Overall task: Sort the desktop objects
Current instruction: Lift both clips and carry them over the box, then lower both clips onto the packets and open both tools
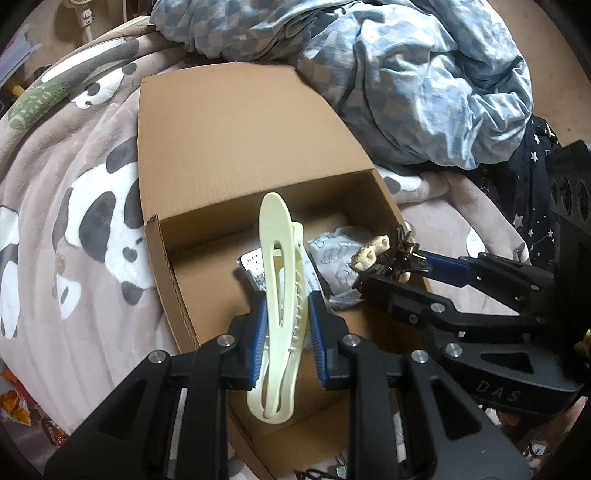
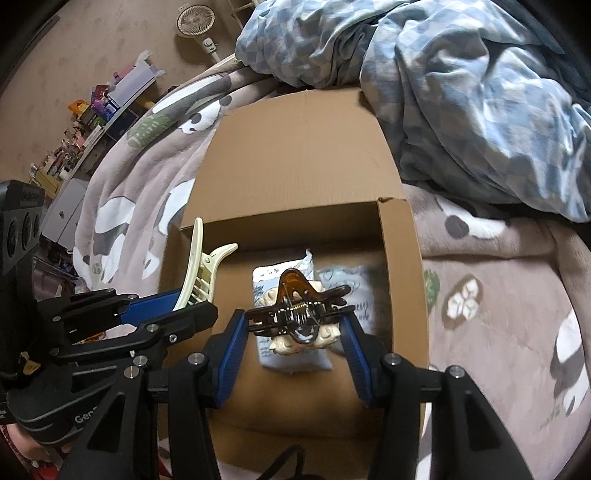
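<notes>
A long cream hair clip (image 1: 280, 295) stands upright between the blue pads of my left gripper (image 1: 288, 332), which is shut on it above an open cardboard box (image 1: 240, 140). My right gripper (image 2: 295, 332) is shut on a brown claw clip (image 2: 299, 314) with cream ornaments, also over the box (image 2: 402, 277). Pale packets (image 2: 295, 363) lie on the box floor beneath the claw clip. In the left wrist view the right gripper (image 1: 388, 266) reaches in from the right with the claw clip (image 1: 373, 253). In the right wrist view the left gripper (image 2: 177, 306) comes in from the left with the cream clip (image 2: 201, 273).
The box rests on a grey panda-print blanket (image 1: 74, 258). A crumpled blue checked duvet (image 2: 461, 110) lies against the box's open flap at the back right. A fan (image 2: 195, 20) and a cluttered shelf (image 2: 92, 122) stand beyond the bed on the left. Snack wrappers (image 1: 14, 402) lie at the lower left.
</notes>
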